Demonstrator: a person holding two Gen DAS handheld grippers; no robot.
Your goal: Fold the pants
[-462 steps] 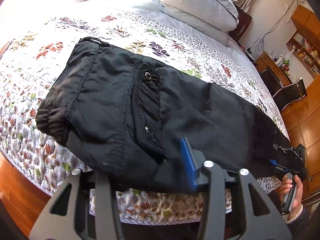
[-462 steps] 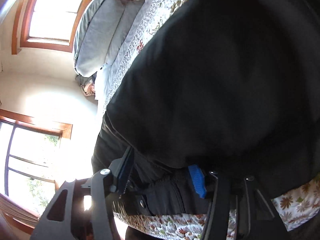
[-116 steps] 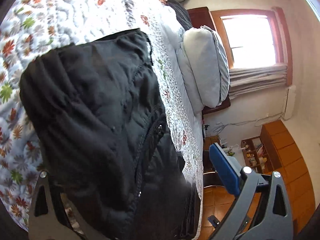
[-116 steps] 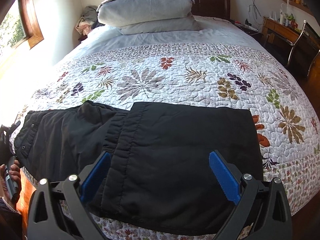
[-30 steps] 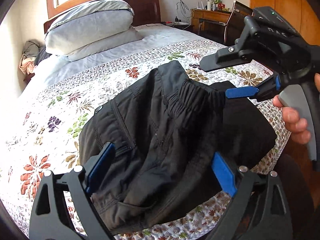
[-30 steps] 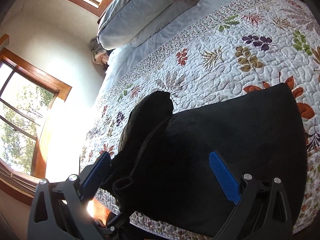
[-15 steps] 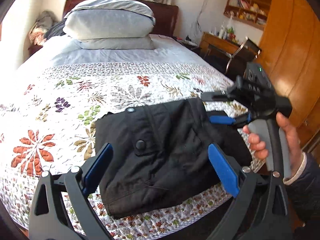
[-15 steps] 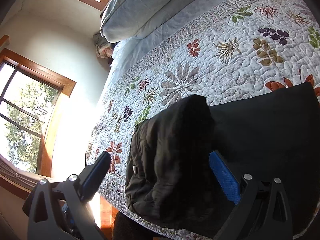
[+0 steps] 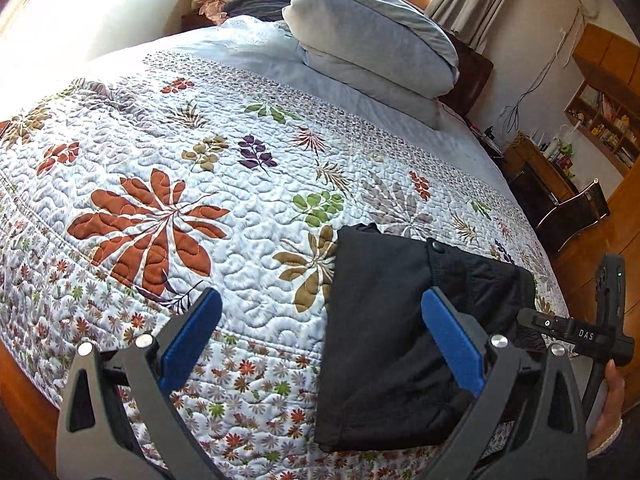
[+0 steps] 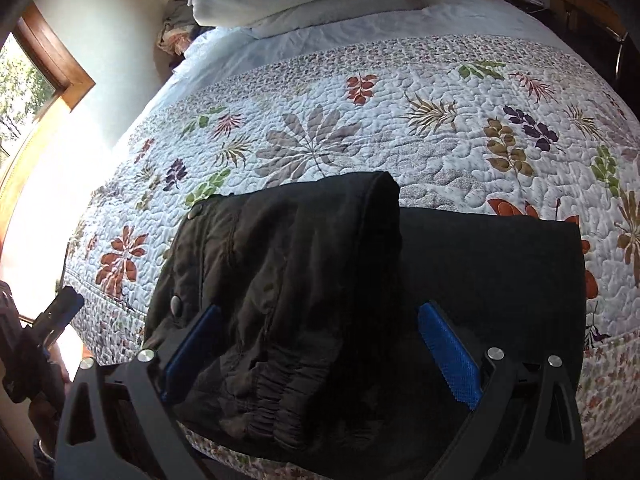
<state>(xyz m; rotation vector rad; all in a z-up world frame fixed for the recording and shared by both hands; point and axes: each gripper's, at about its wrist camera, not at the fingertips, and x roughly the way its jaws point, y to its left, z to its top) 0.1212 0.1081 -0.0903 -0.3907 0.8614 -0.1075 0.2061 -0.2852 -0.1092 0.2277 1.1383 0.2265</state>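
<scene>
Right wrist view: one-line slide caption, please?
Open right gripper poised over folded black pants on the floral quilt.

Bedroom with a bed (image 9: 240,168) under a leaf-print quilt, two grey pillows (image 9: 372,52) stacked against a dark headboard (image 9: 468,80). Wooden-framed window (image 10: 60,76) letting in bright sun; wooden shelves (image 9: 604,120), desk (image 9: 536,168) and orange floor (image 9: 592,248) alongside.
</scene>
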